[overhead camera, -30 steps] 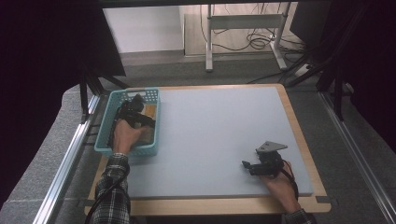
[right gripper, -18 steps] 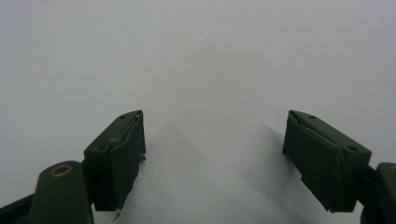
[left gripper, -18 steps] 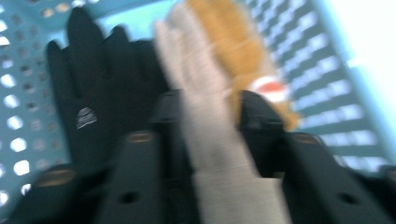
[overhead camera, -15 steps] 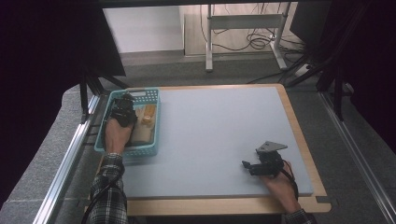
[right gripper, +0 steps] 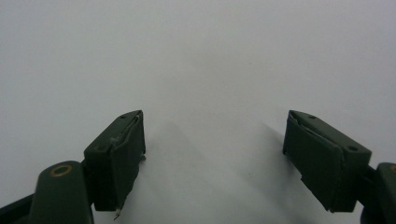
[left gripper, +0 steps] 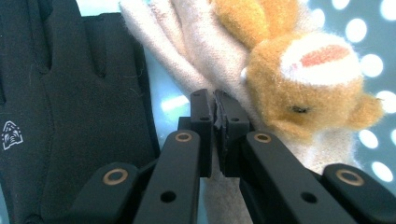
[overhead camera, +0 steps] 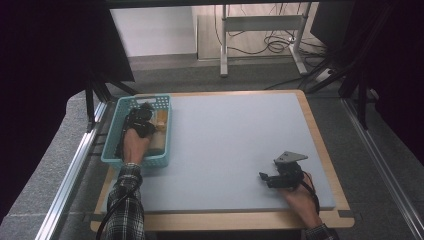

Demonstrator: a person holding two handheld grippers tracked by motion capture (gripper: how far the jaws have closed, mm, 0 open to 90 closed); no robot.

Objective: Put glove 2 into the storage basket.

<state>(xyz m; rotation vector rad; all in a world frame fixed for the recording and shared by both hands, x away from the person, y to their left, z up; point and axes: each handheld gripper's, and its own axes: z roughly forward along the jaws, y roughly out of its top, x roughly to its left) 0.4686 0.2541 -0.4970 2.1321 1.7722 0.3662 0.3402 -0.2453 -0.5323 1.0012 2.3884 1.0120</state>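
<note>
The left hand-held gripper (left gripper: 215, 121) was seen with its jaws brought together, having just been closing, and a thin fold of the beige glove (left gripper: 187, 42) was pinched between the pads near the fingers. From the high view, the left hand-held gripper (overhead camera: 141, 119) was lowered inside the teal basket (overhead camera: 111, 134) at the far left of the worktop (overhead camera: 230, 145). Just beside the pinched fold, a plush animal head (left gripper: 308, 79) in orange-tan was attached to or lying on the same beige glove; which one could not be told. To the other side of the jaws a black glove (left gripper: 60, 93) with a small white logo was lying flat, close to the beige one. The beige glove was judged light, soft and limp, likely to sag and drape when lifted, with fuzzy fabric that should not slip much. A grip on a single thin fold was judged weak; more fabric, or the cuff or palm, would hold better. The plush part was judged the heavier end and likely to swing. The black glove could get dragged along. The right hand-held gripper (right gripper: 215, 154) was held wide with nothing between the jaws, resting over the bare worktop, well apart from the basket, near the front right (overhead camera: 280, 177).
</note>
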